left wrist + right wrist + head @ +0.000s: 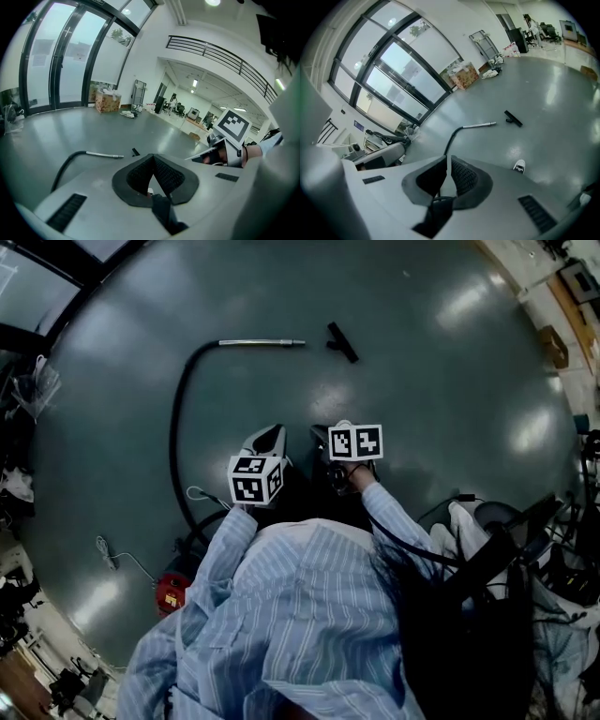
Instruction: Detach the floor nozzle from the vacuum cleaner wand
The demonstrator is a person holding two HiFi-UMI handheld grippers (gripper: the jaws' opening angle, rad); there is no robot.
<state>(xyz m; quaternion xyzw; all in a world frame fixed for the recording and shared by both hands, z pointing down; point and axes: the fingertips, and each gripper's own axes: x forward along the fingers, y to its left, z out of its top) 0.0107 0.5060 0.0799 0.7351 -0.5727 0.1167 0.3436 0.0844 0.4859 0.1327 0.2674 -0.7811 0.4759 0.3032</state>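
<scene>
Nearest, both tools are held out over the floor (450, 381) in front of the person, well short of the task's things. The left tool (153, 157) is closed, its ribbed pads meeting with nothing between them. The right tool (448, 158) is likewise closed and empty.

Left and near, the red vacuum body (172, 593) is partly hidden behind the left sleeve. The black hose (176, 418) curves from it toward the far side; its near end is covered by the sleeve.

Farther on, the wand (262, 342) lies flat, its long axis running left to right and its free end pointing right.

Just right of that end lies the nozzle (342, 342), flat on the floor, with a strip of bare floor between the two. Wand and nozzle therefore read as apart, not joined. The nozzle's long axis runs obliquely, from far left to near right, at an angle to the wand.

The nozzle lies ahead of the tools and slightly to the right, so the right tool is the nearer; the wand is more in line with the left tool.

At this range the nozzle's socket and the wand's end fitting are too small to make out. In the left gripper view the nozzle is only a dark sliver above the tool's body.
</scene>
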